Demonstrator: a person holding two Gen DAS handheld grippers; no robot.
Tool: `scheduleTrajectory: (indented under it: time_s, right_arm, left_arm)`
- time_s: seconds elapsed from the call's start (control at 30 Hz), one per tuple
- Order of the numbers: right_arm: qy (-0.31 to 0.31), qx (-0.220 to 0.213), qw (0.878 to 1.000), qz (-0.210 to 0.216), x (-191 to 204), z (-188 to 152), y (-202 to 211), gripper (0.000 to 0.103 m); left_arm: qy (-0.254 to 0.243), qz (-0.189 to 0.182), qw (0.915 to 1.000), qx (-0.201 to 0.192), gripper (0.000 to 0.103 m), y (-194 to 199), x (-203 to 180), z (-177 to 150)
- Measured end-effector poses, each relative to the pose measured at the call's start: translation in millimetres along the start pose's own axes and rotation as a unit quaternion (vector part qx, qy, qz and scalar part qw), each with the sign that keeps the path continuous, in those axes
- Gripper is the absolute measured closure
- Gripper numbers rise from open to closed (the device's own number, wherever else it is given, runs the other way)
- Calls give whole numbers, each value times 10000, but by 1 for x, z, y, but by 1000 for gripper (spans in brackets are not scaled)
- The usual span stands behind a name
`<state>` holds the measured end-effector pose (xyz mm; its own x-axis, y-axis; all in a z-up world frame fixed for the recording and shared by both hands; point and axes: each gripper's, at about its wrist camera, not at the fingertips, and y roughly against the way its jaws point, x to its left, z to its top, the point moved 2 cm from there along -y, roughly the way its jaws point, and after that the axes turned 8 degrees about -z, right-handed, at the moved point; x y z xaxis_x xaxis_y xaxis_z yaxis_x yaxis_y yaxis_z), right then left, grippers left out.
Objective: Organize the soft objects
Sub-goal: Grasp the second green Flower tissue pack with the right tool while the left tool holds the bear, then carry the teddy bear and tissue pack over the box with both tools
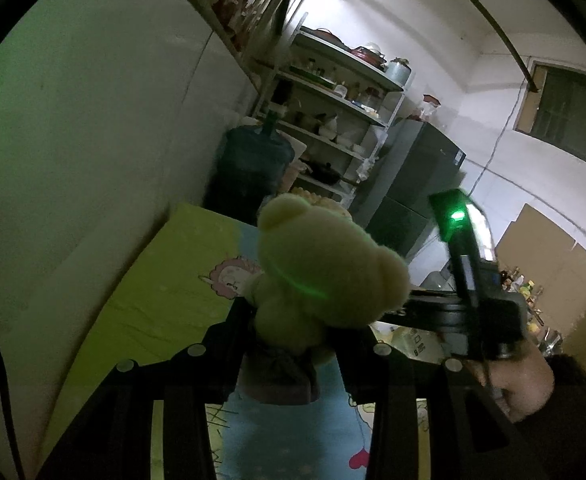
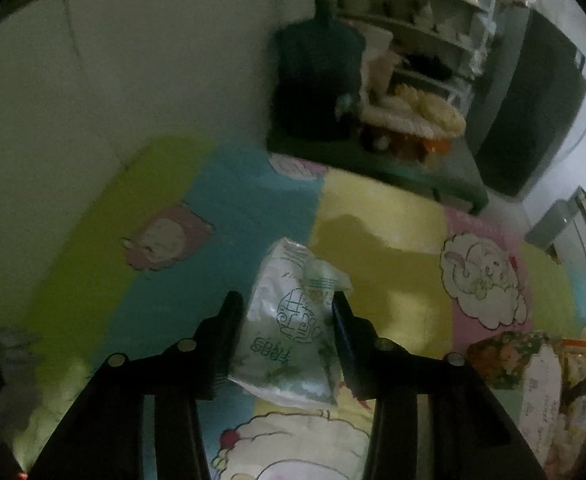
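Holding two soft items above a patchwork mat. Item one: tissue pack, white plastic wrap with green print, pinched across its width between the right gripper fingers, hanging clear of the mat's middle panels; likely light, squashy and slick-skinned, so it may slide or buckle if squeezed hard; best held across the full middle of the pack, not by the loose crinkled flap at its top right. Item two: bear, pale plush, clamped by its lower body in the left gripper, head standing up past the fingertips, over the mat's blue strip; judged light, springy, non-slip and unbreakable, forgiving of a firm pinch at the torso. Something dark hangs under it, perhaps clothing; unclear. Near the mat's right edge: printed packets. Beyond the far edge: low green platform bearing a water jug and more plush; shelves and a fridge behind.
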<state>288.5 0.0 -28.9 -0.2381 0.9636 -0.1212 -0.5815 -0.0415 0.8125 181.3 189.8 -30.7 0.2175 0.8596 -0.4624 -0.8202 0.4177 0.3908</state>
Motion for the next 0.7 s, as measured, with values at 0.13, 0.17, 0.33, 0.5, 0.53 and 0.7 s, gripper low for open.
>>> scheduleTrajectory:
  time_s: [0.13,0.17,0.33,0.5,0.53,0.7]
  right_arm:
    - [-13,-466,9986,242,-5,0,32,58]
    - [-16,-595,9978,293,-7,-1,42,58]
    - [-109,-1051,9931,501,-28,-10,85,58]
    - [-123,-1354,9894,503,-48,-22,117,58]
    - [-149,-1405,9886,520,-53,-24,123,58]
    - [-224,-1625,9851,515,-81,-41,143,58]
  left_arm:
    - [-98,23,9999,-24,62,2,-11,-1]
    - [-122,20,9999,-26,62,3,-13,-1]
    - [-291,-56,9996,-19,62,2,-37,-3]
    - [-448,-131,9989,-10,62,-1,-65,-5]
    - [-468,-143,9988,-13,62,-2,-69,-4]
    - [-640,-262,9976,-10,62,-6,-101,-4]
